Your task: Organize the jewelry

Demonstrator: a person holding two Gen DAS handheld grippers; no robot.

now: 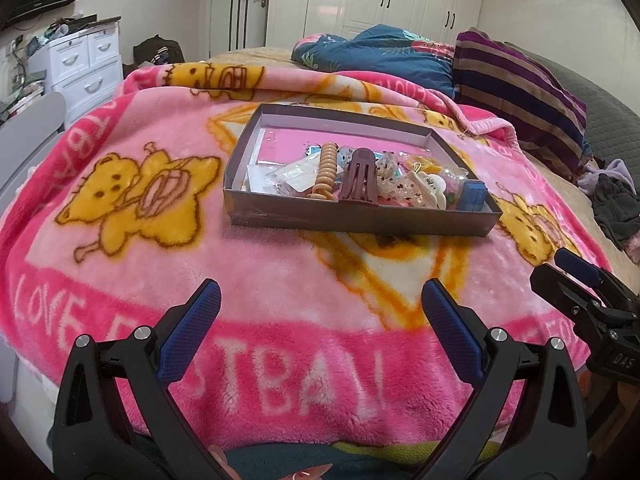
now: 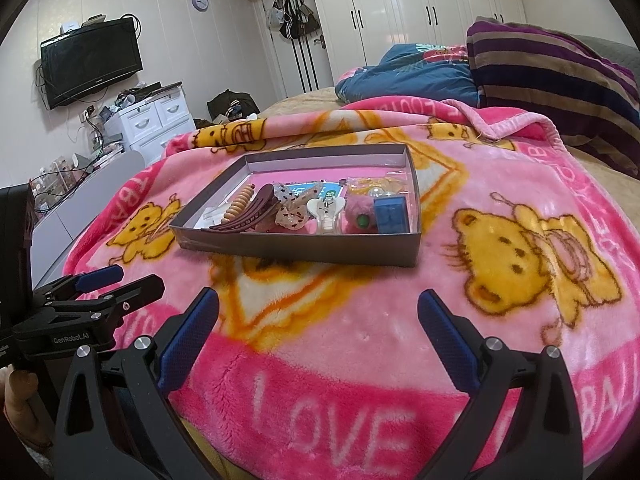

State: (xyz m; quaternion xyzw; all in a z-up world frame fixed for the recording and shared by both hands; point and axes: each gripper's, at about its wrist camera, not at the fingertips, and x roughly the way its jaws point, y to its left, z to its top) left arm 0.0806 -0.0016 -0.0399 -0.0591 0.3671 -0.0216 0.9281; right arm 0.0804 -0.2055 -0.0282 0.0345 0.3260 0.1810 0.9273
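Jewelry and hair clips lie jumbled in the shallow grey cardboard box on the pink bear blanket, nothing outside it, while the left claw and right claw both gape wide, holding nothing.

place: home bedroom | bed under pink bear blanket | striped pillow at far right corner | white wardrobe | wall TV | white dresser | wall clock

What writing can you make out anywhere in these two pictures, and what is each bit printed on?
"LOVE" and part of "FOOTBALL": on the pink blanket, in white letters.
"GenRobot.AI": on the left gripper body, right wrist view.
"DAS": on the right gripper body, left wrist view.
Upside-down letters on the blanket's far edge: too distorted to read.
TV logo and blue card in the box: too small to read.
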